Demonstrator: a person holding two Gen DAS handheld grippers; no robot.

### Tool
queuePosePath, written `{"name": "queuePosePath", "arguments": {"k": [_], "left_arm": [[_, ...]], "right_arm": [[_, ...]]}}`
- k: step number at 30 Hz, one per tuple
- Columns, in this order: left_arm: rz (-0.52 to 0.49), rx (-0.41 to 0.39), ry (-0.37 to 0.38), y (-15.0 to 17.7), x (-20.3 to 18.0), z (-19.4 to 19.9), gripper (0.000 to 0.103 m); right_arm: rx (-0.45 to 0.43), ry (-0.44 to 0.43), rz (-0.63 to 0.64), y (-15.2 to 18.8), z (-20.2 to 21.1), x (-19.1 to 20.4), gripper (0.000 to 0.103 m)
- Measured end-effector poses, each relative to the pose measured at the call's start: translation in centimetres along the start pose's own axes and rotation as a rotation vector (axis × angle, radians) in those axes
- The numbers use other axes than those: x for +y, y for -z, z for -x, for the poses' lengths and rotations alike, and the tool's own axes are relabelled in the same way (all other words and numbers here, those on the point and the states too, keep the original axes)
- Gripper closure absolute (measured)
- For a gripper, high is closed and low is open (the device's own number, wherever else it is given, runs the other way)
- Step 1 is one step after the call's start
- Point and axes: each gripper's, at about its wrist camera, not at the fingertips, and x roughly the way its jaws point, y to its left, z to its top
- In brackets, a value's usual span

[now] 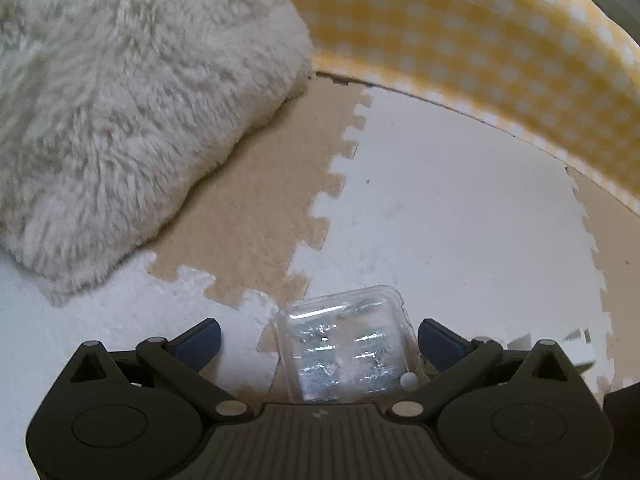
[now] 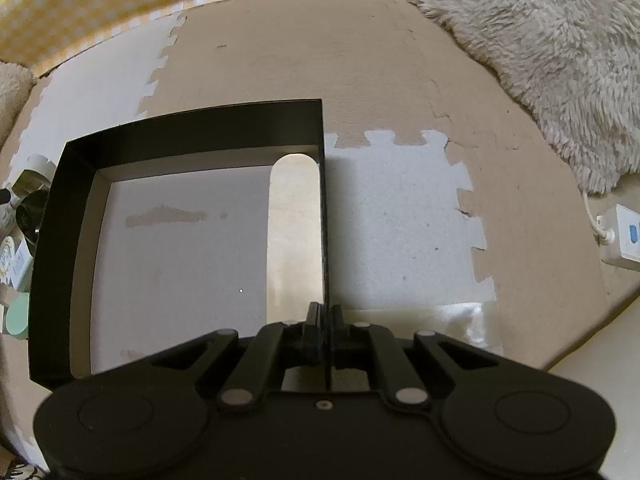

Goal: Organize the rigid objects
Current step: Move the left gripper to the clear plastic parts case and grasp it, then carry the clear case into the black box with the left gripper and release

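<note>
Now the left gripper [image 1: 319, 338], fingers wide, should center on the clear case [image 1: 346, 344] before closing; the right gripper [image 2: 325, 322] pinches the black box [image 2: 192, 124] wall.

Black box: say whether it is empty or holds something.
Not empty: the black box is open-topped, and one pale rounded flat piece lies along its right wall.

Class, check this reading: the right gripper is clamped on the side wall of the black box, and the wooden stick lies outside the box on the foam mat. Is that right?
One detail is wrong. The right gripper is indeed clamped on the black box's side wall, but the wooden stick lies inside the box, along that wall, not outside on the foam mat. The right wrist view shows it.
</note>
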Motion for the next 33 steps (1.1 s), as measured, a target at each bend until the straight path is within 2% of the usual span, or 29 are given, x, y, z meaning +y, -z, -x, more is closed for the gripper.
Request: {"name": "queuePosePath", "arguments": {"k": [3, 6, 8, 10, 12, 15, 17, 18, 20, 23, 27, 33], "left_arm": [[0.014, 0.008, -0.013, -0.1, -0.2, -0.6, 0.0], [-0.091, -0.015, -0.053, 0.0, -1.3, -0.8, 0.0], [-0.171, 0.002, -0.099, 0.2, -2.0, -0.7, 0.0], [-0.192, 0.01, -0.107, 0.3, -1.9, -0.6, 0.0], [-0.182, 0.033, -0.094, 0.3, -1.4, -0.4, 0.0], [-0.157, 0.055, -0.06, 0.3, -0.7, 0.0, 0.008], [-0.149, 0.065, -0.037, 0.3, -0.6, 0.2, 0.016], [-0.158, 0.065, -0.033, 0.3, -0.8, 0.3, 0.019], [-0.189, 0.06, -0.02, 0.4, -1.3, 0.5, 0.03], [-0.198, 0.06, -0.016, 0.4, -1.5, 0.6, 0.03], [-0.162, 0.034, -0.016, 0.1, -1.1, 1.3, 0.03], [-0.106, -0.002, 0.063, -0.8, -1.5, 3.6, 0.03]], "right_arm": [[0.001, 0.006, 0.006, 0.0, 0.0, 0.1, 0.097], [0.0, 0.005, 0.005, 0.0, 0.0, 0.1, 0.097], [-0.001, 0.002, 0.002, 0.0, 0.0, 0.1, 0.097], [0.0, 0.003, 0.002, 0.0, 0.0, 0.1, 0.097], [0.0, 0.005, 0.004, 0.0, 0.0, 0.1, 0.097], [0.0, 0.003, 0.001, 0.0, 0.0, 0.1, 0.097], [0.0, 0.002, -0.001, 0.0, 0.0, 0.0, 0.097], [-0.001, 0.001, 0.0, 0.0, 0.0, 0.0, 0.097], [-0.001, 0.001, -0.001, 0.0, 0.0, 0.0, 0.097], [-0.001, 0.003, 0.002, 0.0, 0.0, 0.0, 0.097], [-0.001, 0.003, 0.001, 0.0, 0.0, 0.0, 0.097], [-0.002, 0.001, -0.001, 0.0, 0.0, 0.0, 0.097]]}}
